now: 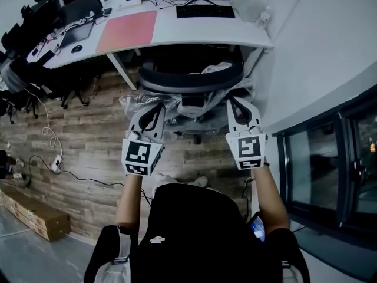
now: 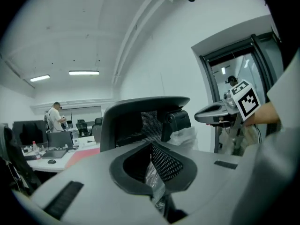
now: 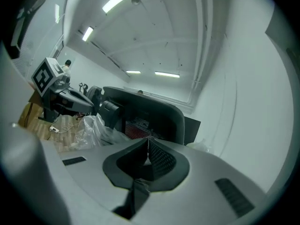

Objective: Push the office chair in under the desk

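White counter [image 1: 194, 33] above a wood-plank floor [image 1: 88, 128].
A keyboard [image 1: 205, 12], pink mat [image 1: 126, 31] and laptop [image 1: 76, 34] lie on the counter, right to left; on the floor, the office chair [image 1: 191, 81] stands partly under the counter, with a power strip [image 1: 56, 164] at the left and a cardboard box [image 1: 35, 214] at the near left.

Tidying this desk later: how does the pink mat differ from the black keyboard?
The pink mat is larger than the black keyboard, plain where the keyboard shows keys, and lies left of it, nearer the front edge. Both lie flat on the white desk.
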